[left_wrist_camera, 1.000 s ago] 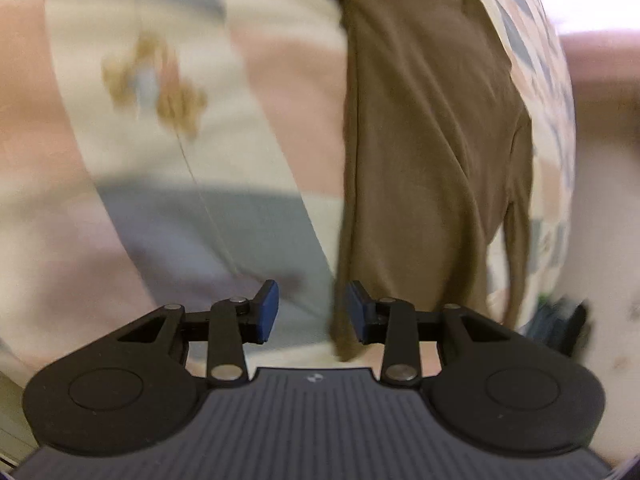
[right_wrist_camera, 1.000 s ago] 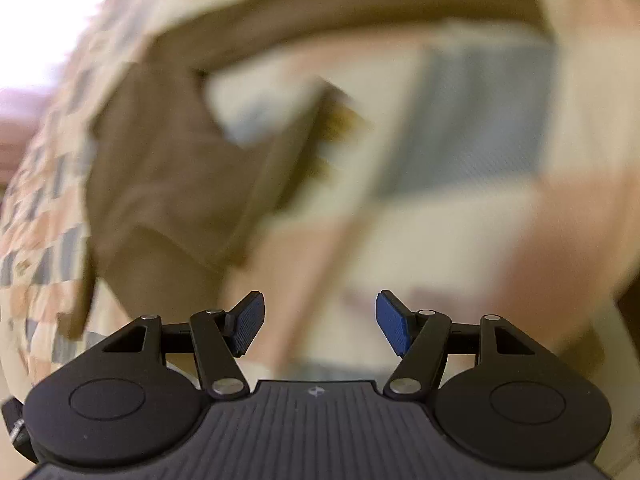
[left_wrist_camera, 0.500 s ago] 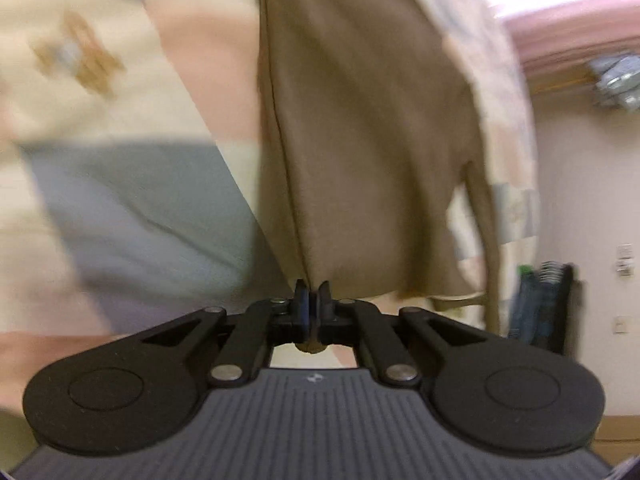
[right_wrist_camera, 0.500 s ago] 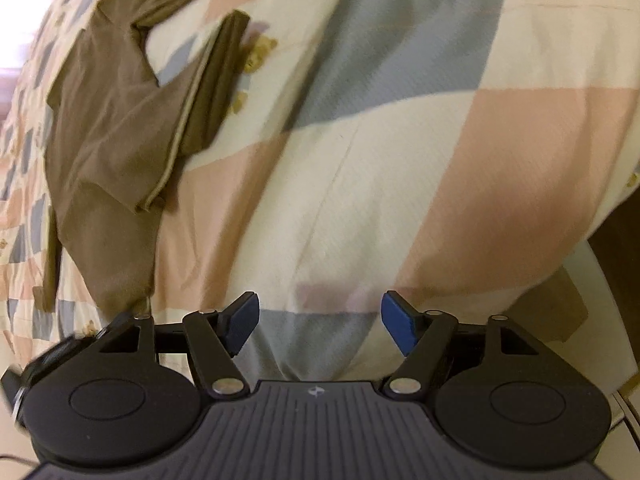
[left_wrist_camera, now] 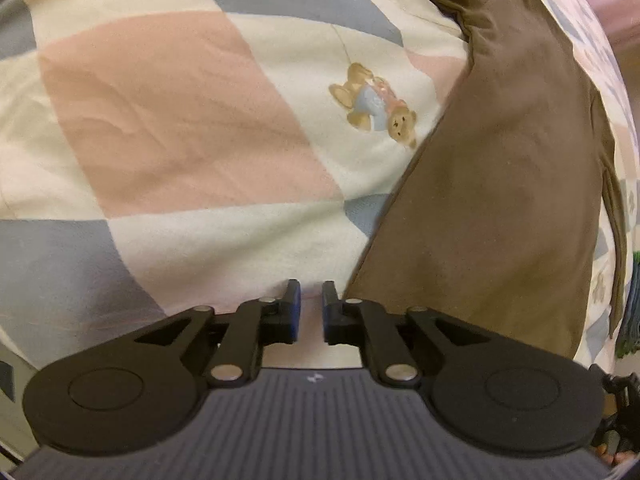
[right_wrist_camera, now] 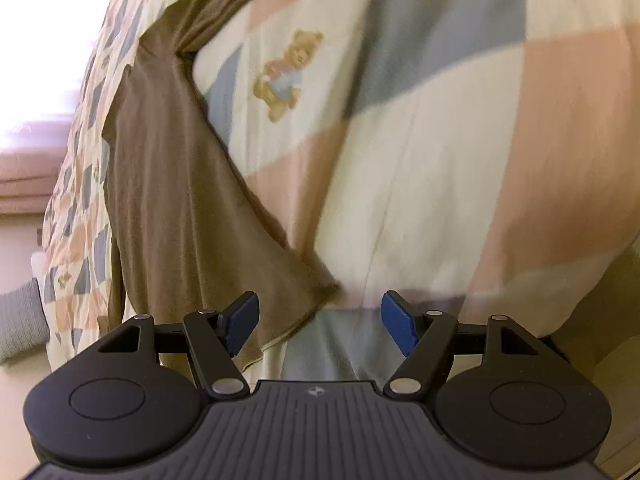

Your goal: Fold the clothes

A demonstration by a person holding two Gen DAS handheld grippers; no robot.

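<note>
The brown shirt [left_wrist_camera: 500, 200] is lying out on the checked quilt [left_wrist_camera: 180, 120], body spread fairly flat, one sleeve trailing off toward the far side past the teddy bear print [left_wrist_camera: 374, 110], and I'd say we're right at the start of the fold, with nothing doubled over yet. My left gripper [left_wrist_camera: 311, 308] is hanging over bare quilt just beside the shirt's near hem corner, its jaws set narrow and easing apart with nothing between them, so that corner is loose and not held. Over on the other camera, my right gripper [right_wrist_camera: 320, 322] is standing wide, and the shirt's [right_wrist_camera: 180, 200] other hem corner pokes in between the blue pads [right_wrist_camera: 400, 326], though they aren't pressing on it as far as I can see. I read this as the step of lining up both bottom corners for a grip. Next I need the right jaws lowered and pinched on that corner, catching the shirt alone and not the quilt [right_wrist_camera: 480, 140] under it, and the left shifted across onto its own corner before I lift anything. No basket, box or drawer shows in either view, so there's nothing to report on what's stowed where.
</note>
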